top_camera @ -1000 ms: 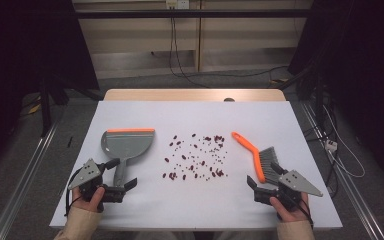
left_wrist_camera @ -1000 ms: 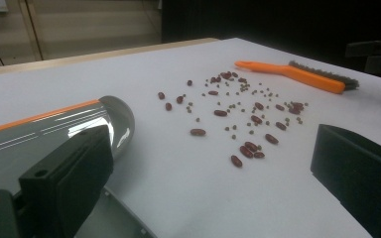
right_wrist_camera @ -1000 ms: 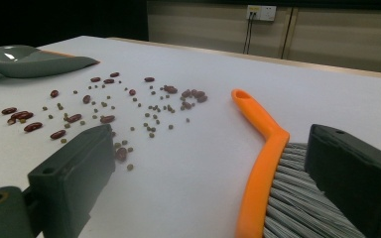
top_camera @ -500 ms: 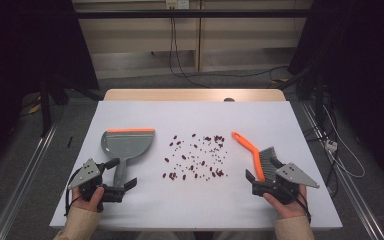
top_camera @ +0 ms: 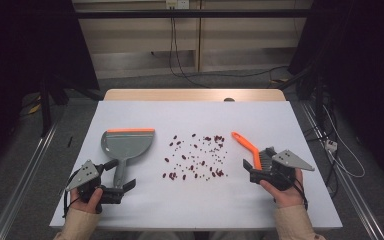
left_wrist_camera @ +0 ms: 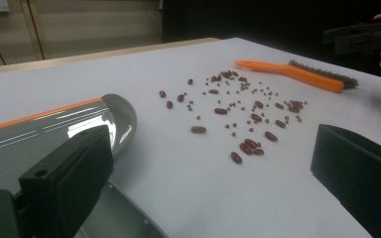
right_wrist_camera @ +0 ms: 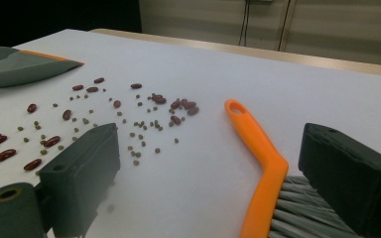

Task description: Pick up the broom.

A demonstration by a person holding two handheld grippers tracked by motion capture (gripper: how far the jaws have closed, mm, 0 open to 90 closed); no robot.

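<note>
A grey dustpan (top_camera: 128,144) with an orange lip lies at the table's left, its handle pointing toward me. My left gripper (top_camera: 120,176) stands open around the end of that handle; in the left gripper view the dustpan (left_wrist_camera: 54,130) sits by the left jaw of my left gripper (left_wrist_camera: 208,158). Red and green beans (top_camera: 195,157) are scattered mid-table. An orange brush (top_camera: 246,146) lies to their right. My right gripper (top_camera: 254,169) is open. In the right gripper view the brush handle (right_wrist_camera: 259,148) passes between the jaws of my right gripper (right_wrist_camera: 211,148), untouched.
The white table (top_camera: 195,117) has bare room at the back and along the front edge. Cables run over the floor behind and to the right. In the left gripper view the other gripper (left_wrist_camera: 367,35) shows beyond the brush (left_wrist_camera: 297,74).
My right gripper has slid forward and left to the brush, so its jaws now straddle the handle near the bristles. The left gripper has hardly moved.
</note>
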